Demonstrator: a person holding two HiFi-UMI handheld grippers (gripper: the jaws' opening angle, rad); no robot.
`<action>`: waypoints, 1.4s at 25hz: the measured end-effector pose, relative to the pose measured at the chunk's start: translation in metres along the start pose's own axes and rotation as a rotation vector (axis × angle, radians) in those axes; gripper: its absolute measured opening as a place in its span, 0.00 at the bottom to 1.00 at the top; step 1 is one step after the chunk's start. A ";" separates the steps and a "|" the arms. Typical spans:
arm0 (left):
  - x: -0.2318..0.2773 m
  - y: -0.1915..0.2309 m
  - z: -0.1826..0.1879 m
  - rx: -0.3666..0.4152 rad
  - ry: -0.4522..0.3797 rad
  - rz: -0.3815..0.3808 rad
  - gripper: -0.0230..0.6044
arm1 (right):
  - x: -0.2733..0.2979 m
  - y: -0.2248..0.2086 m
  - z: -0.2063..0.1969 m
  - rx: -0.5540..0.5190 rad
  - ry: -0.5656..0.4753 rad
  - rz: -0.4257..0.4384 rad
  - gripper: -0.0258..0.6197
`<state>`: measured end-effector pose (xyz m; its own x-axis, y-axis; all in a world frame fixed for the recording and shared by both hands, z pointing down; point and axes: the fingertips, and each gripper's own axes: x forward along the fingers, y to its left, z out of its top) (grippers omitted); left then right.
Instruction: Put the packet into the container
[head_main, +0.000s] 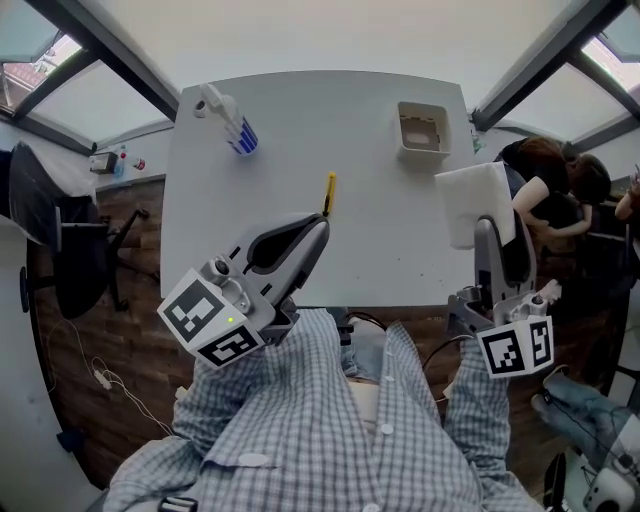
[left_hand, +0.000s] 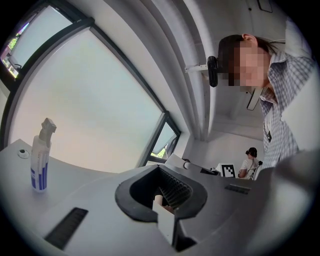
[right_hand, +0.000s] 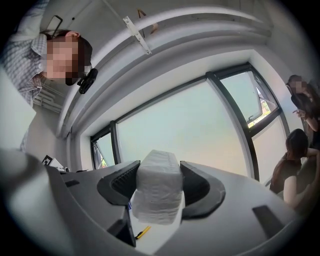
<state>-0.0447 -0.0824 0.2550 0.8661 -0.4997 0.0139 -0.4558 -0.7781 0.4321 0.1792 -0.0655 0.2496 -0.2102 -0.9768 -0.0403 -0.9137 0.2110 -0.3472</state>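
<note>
The right gripper (head_main: 495, 235) is clamped on the white packet (head_main: 478, 205), held above the table's (head_main: 380, 230) right edge, well apart from the container (head_main: 421, 130). The left gripper (head_main: 300, 238) has its jaws together, with nothing between them.

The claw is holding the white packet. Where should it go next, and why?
Probably move the right gripper forward and a little left, until the soft white plastic-wrapped packet hangs over the beige square container. The packet is already clamped between its jaws and held off the white table, and the container stands open-topped near the far edge, so only the carry and the drop remain.
</note>
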 end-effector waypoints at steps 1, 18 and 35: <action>-0.001 0.002 0.000 -0.002 0.002 -0.001 0.05 | 0.005 0.000 -0.001 -0.002 -0.001 -0.002 0.43; 0.006 0.020 0.000 -0.053 -0.007 0.041 0.05 | 0.059 -0.023 0.009 -0.074 0.014 0.029 0.43; 0.012 0.028 -0.004 -0.059 -0.019 0.148 0.05 | 0.137 -0.068 -0.007 -0.155 0.108 0.117 0.43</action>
<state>-0.0461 -0.1084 0.2709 0.7858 -0.6151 0.0642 -0.5650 -0.6718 0.4791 0.2099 -0.2131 0.2743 -0.3462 -0.9376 0.0313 -0.9218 0.3338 -0.1971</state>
